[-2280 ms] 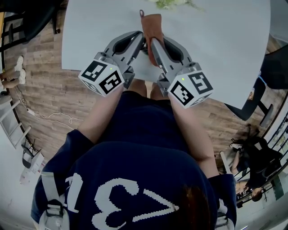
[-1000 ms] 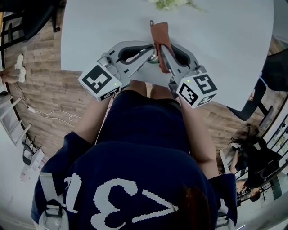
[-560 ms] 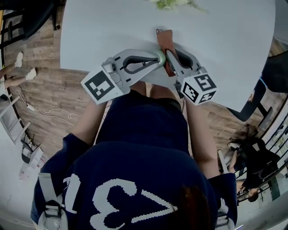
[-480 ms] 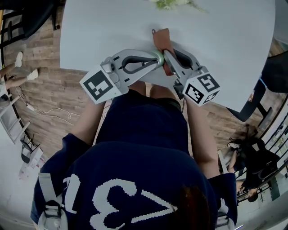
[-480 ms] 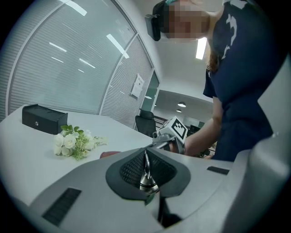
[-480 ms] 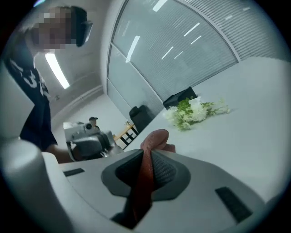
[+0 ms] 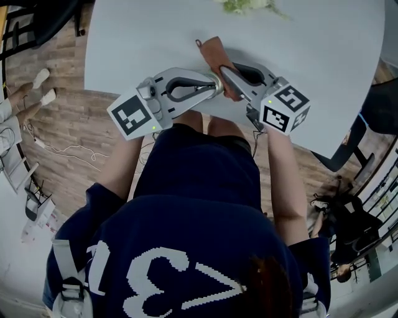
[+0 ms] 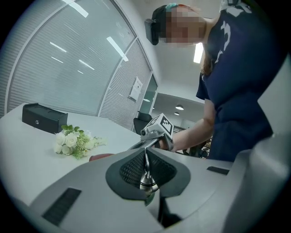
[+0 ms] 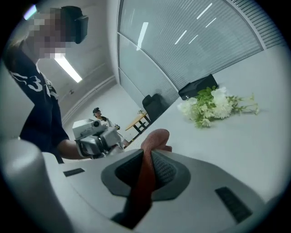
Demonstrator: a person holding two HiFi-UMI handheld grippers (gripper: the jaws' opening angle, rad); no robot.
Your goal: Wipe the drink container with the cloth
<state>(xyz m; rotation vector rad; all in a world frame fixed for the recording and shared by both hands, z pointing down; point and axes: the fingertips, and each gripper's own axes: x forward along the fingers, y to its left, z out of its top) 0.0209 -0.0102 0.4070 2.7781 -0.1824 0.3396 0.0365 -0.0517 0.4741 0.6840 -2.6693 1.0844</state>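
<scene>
Starting at the tools: the left gripper (image 8: 148,175) is pinched almost fully closed on a thin metal bit, which looks like a loop on the drink container (image 7: 218,82), body mostly hidden. Meanwhile the right gripper (image 9: 145,161) is clamped on the reddish-brown cloth (image 9: 154,136), whose long end runs away from the person over the table (image 7: 311,49). Tips are practically nose to nose, so the cloth sits just right of the container, and imo the right hand does the rubbing. Can't tell if anything's inside it. Further out, the flowers (image 8: 72,141) and a closed black box (image 8: 44,117) sit well apart.

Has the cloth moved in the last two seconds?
Yes. The cloth has drawn back from the flowers and now tilts left.
</scene>
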